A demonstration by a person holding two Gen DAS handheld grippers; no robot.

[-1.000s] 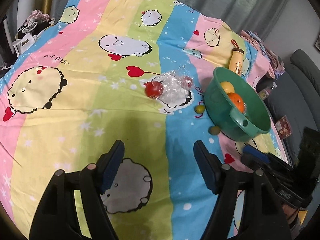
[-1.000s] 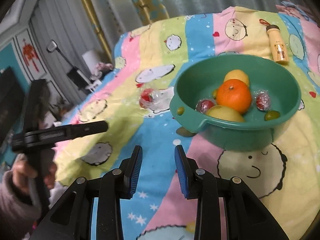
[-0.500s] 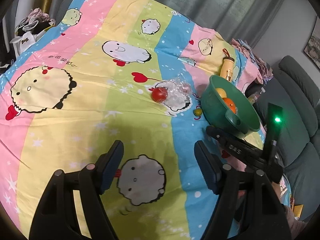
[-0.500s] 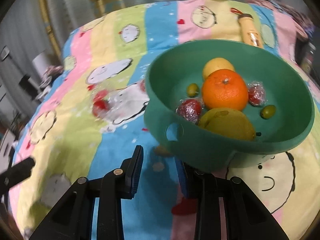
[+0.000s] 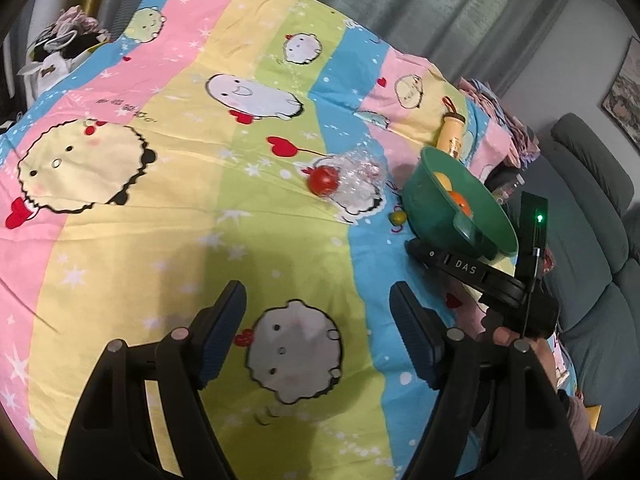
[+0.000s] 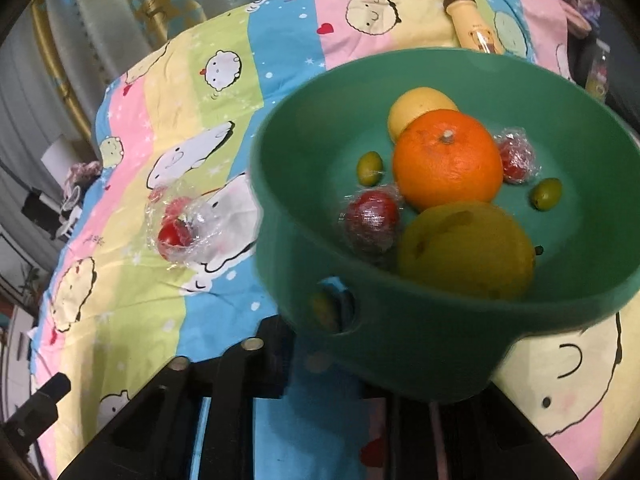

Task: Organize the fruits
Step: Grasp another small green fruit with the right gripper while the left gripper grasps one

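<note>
A green bowl [image 6: 420, 344] holds an orange [image 6: 447, 158], two yellow fruits, two wrapped red fruits and two small green fruits. My right gripper [image 6: 320, 364] sits low under the bowl's near rim, which hides its right finger. A small green fruit [image 6: 323, 312] shows through the handle hole, just ahead of the fingers. A red fruit in clear wrap [image 6: 178, 234] lies left of the bowl. My left gripper [image 5: 318, 340] is open and empty above the bedsheet, well short of the red fruit [image 5: 322, 181], another small green fruit [image 5: 397, 218] and the bowl [image 5: 432, 200].
The striped cartoon bedsheet [image 5: 160, 200] covers the whole surface. A yellow bottle [image 6: 474, 26] lies beyond the bowl. A grey sofa [image 5: 592, 216] stands to the right. Clutter sits at the far left edge [image 5: 60, 44].
My right gripper has moved forward and down to the bowl's near rim, and the bowl now fills its view. My left gripper stays open, its view pulled back a little.
</note>
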